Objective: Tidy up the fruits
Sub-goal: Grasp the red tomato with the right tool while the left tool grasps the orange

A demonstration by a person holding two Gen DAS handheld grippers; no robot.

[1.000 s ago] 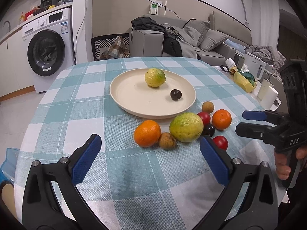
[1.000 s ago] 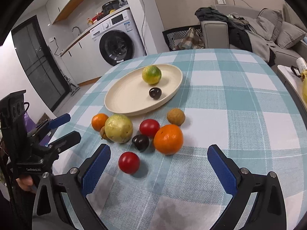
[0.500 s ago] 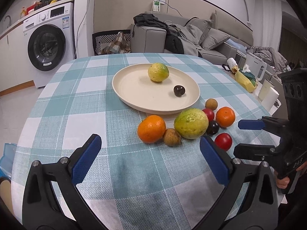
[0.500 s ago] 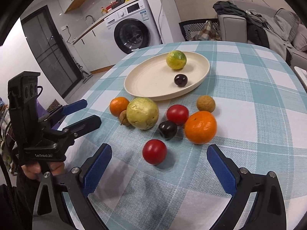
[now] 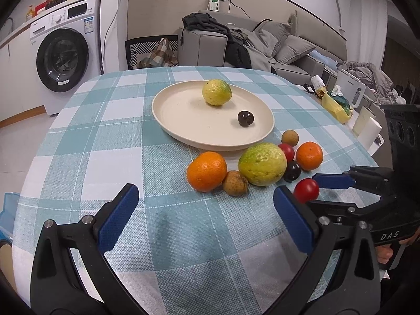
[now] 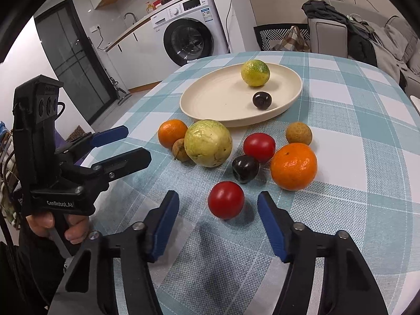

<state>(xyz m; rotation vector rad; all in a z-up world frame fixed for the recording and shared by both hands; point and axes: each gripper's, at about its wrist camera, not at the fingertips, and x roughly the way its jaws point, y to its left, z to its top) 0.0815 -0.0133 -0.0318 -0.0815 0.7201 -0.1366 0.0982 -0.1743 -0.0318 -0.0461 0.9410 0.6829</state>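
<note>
A round table [image 5: 86,141] in teal-and-white check carries a cream plate [image 6: 210,99] near its middle, holding a yellow-green citrus [image 6: 255,72] and, toward the plate's near rim, a dark plum [image 6: 261,100]. Off the plate's near rim cluster a pale green guava [image 6: 208,143], two oranges [image 6: 293,166], small brown fruits and another dark plum. Nearest the table's near edge lies a red tomato [image 6: 226,199], round, no long axis. The right gripper [image 6: 218,204] has just been closing; its fingers flank the tomato without touching. The left gripper [image 5: 203,199] stands wide apart, empty.
</note>
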